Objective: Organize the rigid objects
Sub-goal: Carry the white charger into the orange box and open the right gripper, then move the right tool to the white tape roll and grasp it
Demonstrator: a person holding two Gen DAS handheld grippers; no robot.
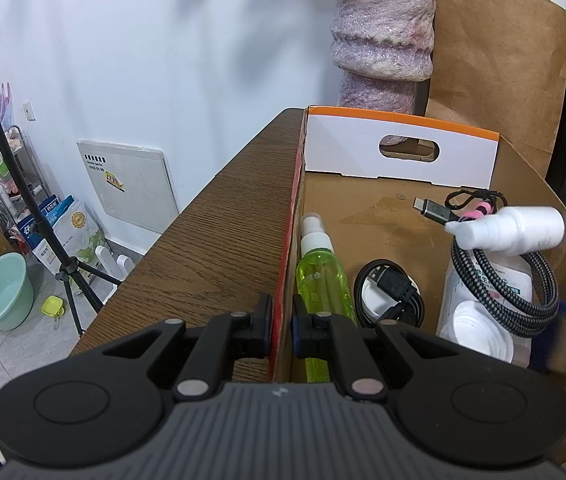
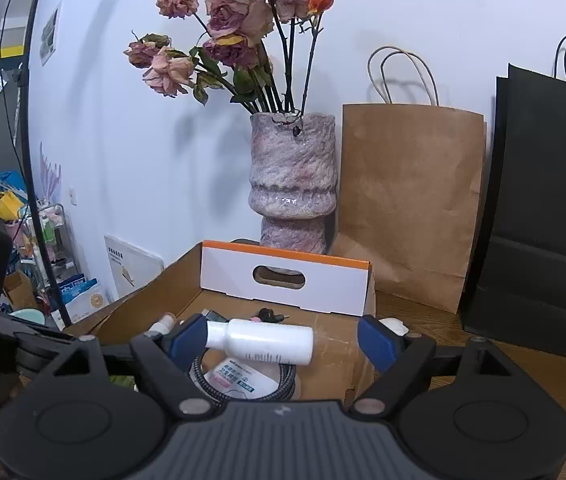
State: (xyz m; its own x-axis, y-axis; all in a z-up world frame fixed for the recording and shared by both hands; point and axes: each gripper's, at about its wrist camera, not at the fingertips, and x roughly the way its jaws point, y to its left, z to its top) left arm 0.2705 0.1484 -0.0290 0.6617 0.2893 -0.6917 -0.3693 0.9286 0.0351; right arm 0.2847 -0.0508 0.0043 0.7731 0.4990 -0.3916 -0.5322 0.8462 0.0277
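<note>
Dropping the white plastic bottle (image 2: 261, 340) into the cardboard box (image 1: 367, 216) was the step in hand, as far as one could judge. The right gripper (image 2: 283, 342) had its jaws spread wide, the bottle lying sideways between the blue pads (image 2: 187, 340), cap end at the left one and clear of the right one, so nothing was really pinching it. It sat over the braided cable (image 1: 511, 292) and a white pouch (image 1: 487, 280), toward the box's right wall.

The left gripper (image 1: 281, 328) was clamped shut on the box's left wall, one jaw outside over the wooden tabletop (image 1: 211, 232), one inside next to the green spray bottle (image 1: 319, 276). Smart move, that probably kept the box from sliding.

To finish the release well, the person would want to back the right gripper straight out without clipping the bottle, since it looked ready to roll off that cable coil. A black coiled cable (image 1: 387, 292) lay in the middle of the floor, with bare cardboard toward the far handle wall (image 1: 399, 148) if it needed a flatter spot.
</note>
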